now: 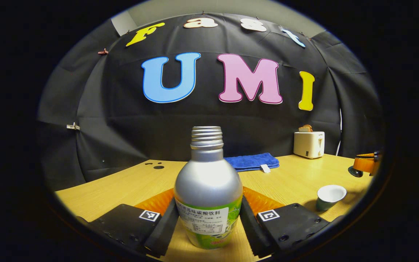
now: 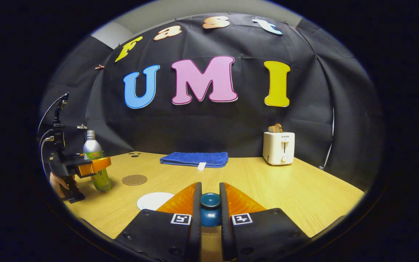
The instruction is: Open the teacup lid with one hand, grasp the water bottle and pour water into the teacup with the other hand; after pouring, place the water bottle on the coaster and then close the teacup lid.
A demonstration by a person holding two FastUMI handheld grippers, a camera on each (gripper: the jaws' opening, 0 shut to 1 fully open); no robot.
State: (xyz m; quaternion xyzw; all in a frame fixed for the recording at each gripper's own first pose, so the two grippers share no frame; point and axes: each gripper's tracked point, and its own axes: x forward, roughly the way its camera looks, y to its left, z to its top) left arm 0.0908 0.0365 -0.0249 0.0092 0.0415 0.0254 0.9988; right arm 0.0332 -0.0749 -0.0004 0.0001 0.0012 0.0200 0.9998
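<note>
A silver water bottle with a green label and no cap stands between the fingers of my left gripper, which is shut on its lower body. The teacup, green outside and white inside, sits uncovered on the table to the right. In the right gripper view my right gripper is shut on the teal lid, held above the table. The cup's white mouth lies just left of it. A round brown coaster lies between the cup and the bottle, which the left gripper holds.
A folded blue towel lies at the back of the wooden table. A white toaster with bread in it stands at the back right. A hand holds the left gripper at the table's left edge.
</note>
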